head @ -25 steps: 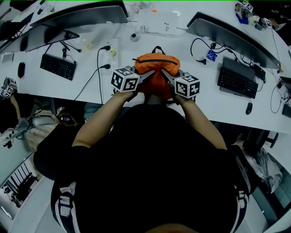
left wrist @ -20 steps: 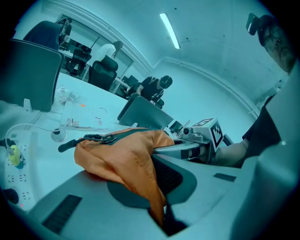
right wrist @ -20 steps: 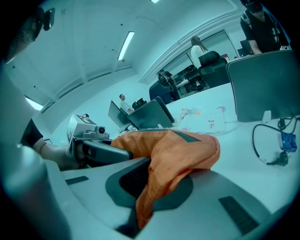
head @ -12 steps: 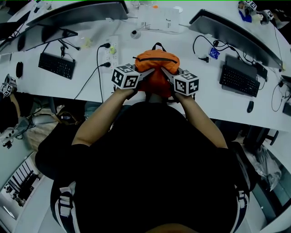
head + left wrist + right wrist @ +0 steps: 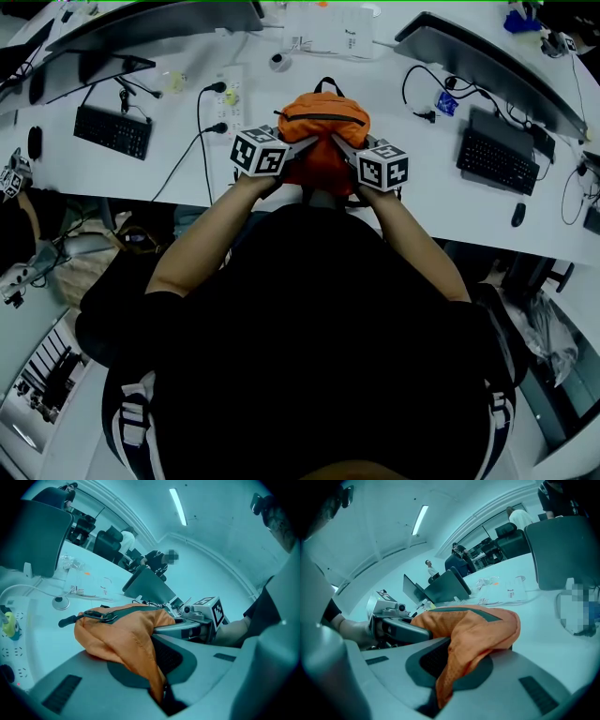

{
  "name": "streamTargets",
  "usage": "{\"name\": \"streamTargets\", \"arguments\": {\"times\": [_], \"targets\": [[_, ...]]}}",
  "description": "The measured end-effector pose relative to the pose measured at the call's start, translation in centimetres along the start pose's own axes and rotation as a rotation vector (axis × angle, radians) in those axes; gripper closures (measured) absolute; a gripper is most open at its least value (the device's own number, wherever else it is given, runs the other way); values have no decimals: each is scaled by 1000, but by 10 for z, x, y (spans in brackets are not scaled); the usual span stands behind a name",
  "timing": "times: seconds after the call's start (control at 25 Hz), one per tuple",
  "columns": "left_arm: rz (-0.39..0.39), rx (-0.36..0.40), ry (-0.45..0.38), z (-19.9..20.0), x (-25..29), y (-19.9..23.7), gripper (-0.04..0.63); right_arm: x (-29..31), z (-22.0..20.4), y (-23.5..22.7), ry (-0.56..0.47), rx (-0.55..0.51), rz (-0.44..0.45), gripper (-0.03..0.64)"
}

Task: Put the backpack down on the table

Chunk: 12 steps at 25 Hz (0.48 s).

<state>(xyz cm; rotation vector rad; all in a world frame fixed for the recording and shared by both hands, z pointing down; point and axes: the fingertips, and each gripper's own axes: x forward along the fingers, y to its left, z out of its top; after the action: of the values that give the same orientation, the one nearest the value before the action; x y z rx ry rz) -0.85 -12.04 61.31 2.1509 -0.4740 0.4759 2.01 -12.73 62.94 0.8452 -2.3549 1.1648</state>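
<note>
Soft orange fabric backpack [image 5: 323, 127] held at the near edge of the white table [image 5: 187, 173].
It looks limp and light, cloth that bunches and sags; left claw [image 5: 302, 147] and right claw [image 5: 341, 147] each clamp a pinched fold at its sides. Whether its base touches the table is unclear.

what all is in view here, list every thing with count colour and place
backpack: 1, orange, table middle, between both tongs
table: 1, white, across the top
keyboards: 2, black, left and right of backpack
mice: 2, black, far left and far right
monitors: at least 2, grey, table's far edge
power strip: 1, white, left of backpack
left tongs: 1, grey with marker cube, shut on backpack
right tongs: 1, grey with marker cube, shut on backpack
forearms: 2, bare, behind the tongs
</note>
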Motion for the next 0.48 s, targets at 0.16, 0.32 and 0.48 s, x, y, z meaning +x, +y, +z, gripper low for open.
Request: {"name": "streamTargets", "arguments": {"times": [0.16,0.32,0.48], "targets": [[-7,-9,10,-4,4,6,558,4,-5,-4,10,3,-8,594],[-10,8,32,-9,8,12,558,9,-10,-9,24,4,-16,594],[-20,-6,43,-15,12,19,558,15,-17,-13,45,5,-21,594]]}}
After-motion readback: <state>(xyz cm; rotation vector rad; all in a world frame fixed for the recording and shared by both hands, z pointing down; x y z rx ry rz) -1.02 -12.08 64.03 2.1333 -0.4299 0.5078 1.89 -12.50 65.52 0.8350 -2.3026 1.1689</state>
